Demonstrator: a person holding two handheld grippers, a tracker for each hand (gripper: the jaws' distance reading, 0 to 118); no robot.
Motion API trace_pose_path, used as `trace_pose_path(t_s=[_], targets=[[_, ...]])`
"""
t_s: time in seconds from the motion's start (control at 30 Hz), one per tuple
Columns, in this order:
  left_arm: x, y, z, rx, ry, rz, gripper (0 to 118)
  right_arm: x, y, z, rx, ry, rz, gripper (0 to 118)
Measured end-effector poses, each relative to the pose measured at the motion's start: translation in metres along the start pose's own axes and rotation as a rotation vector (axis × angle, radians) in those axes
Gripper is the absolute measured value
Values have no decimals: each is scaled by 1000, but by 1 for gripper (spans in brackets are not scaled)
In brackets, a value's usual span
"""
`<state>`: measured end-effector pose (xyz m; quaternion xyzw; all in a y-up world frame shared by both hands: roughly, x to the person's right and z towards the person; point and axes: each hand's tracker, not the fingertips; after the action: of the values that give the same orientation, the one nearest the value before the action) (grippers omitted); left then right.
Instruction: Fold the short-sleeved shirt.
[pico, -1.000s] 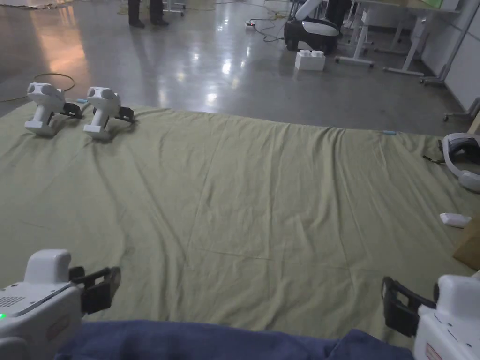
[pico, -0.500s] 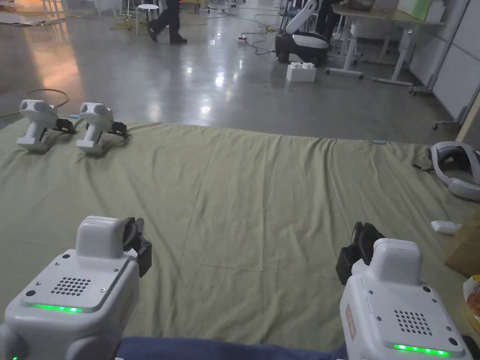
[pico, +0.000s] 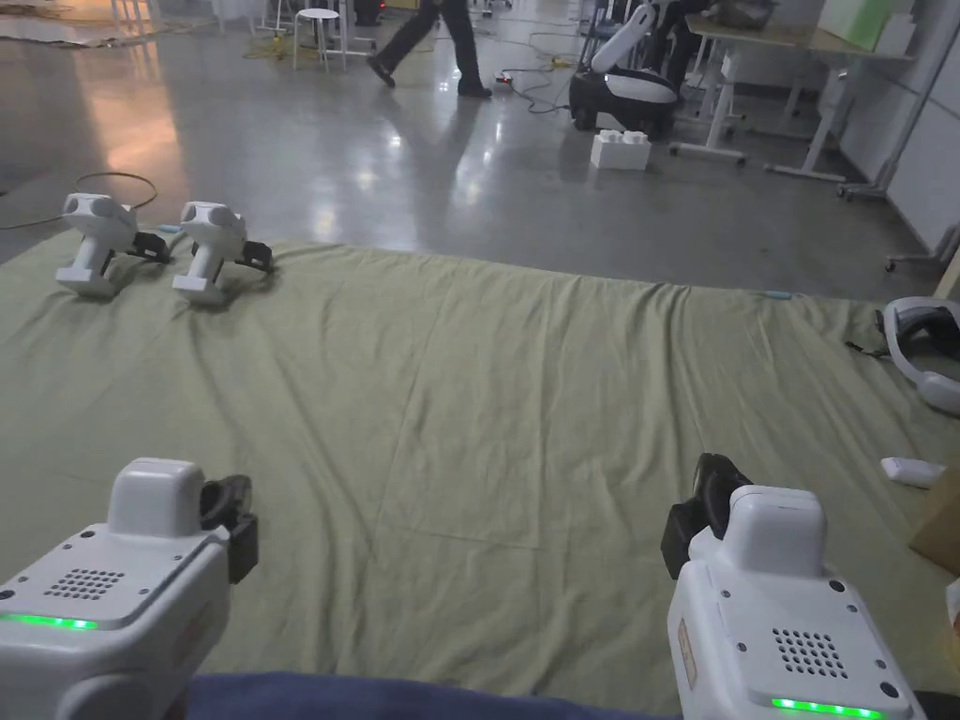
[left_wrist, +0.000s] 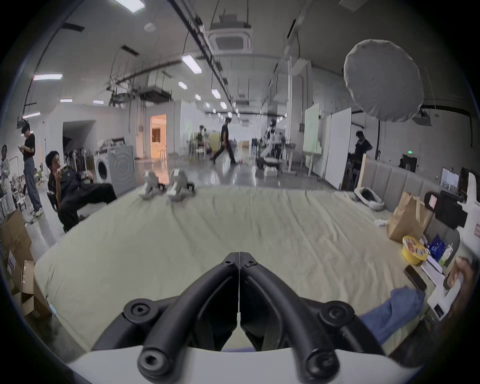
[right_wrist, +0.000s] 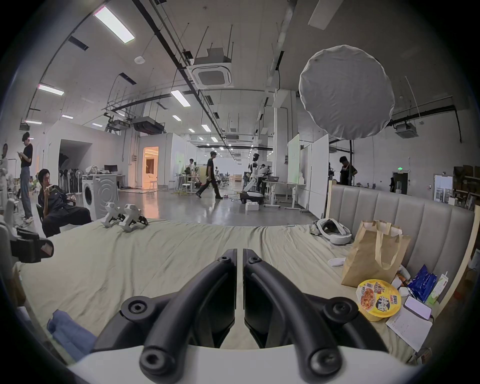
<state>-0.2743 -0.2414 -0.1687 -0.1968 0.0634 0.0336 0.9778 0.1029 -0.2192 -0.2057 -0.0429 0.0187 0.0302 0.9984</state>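
Note:
A blue shirt (pico: 375, 694) lies bunched at the near edge of the green sheet (pico: 487, 375), below and behind both grippers. It also appears as blue cloth (left_wrist: 389, 314) in the left gripper view and as a blue heap (right_wrist: 70, 335) in the right gripper view. My left gripper (pico: 230, 511) hovers over the sheet at the near left, pointing forward, its jaws shut with nothing between them (left_wrist: 239, 256). My right gripper (pico: 703, 506) hovers at the near right, its jaws also together and empty (right_wrist: 239, 253).
Two spare white grippers (pico: 150, 244) stand at the sheet's far left corner. A white headset (pico: 923, 347) and a small white object (pico: 909, 469) lie at the right edge. A paper bag (right_wrist: 374, 257) and a noodle bowl (right_wrist: 379, 298) sit by the headboard. A person (pico: 431, 42) walks across the floor beyond.
Both grippers have risen from the sheet's near corners, turned from pointing inward to pointing forward, and come closer together. A person has walked rightward across the far floor.

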Motion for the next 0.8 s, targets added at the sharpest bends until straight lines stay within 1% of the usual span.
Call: trace_pose_path(t_s=[0.1, 0.27, 0.33, 0.37, 0.4, 0.43, 0.47, 0.5, 0.63, 0.8], targets=[[-40, -16, -1, -109, -34, 49, 2, -1, -4, -4, -25, 13, 7, 6], [-108, -44, 1, -294, -113, 191, 2, -5, -12, -9, -82, 44, 27, 6], [-130, -55, -3, -371, -158, 244, 3, -7, -15, -12, -104, 55, 23, 6], [-141, -61, -5, -404, -164, 273, 7, -8, -17, -13, -116, 61, 21, 6], [-150, -67, -8, -432, -180, 298, 19, -8, -19, -14, -124, 64, 19, 6], [-159, -73, -10, -461, -189, 322, 35, -10, -21, -15, -134, 67, 18, 6], [-167, -79, -14, -488, -196, 341, 58, -11, -22, -16, -144, 71, 16, 6], [-173, -85, -17, -511, -210, 372, 70, -12, -24, -17, -152, 76, 15, 6], [-189, -112, -30, -571, -324, 522, 77, -17, -28, -17, -179, 85, 27, 6], [-191, -143, -51, -701, -485, 733, 77, -16, -33, -15, -202, 86, 38, 6]])
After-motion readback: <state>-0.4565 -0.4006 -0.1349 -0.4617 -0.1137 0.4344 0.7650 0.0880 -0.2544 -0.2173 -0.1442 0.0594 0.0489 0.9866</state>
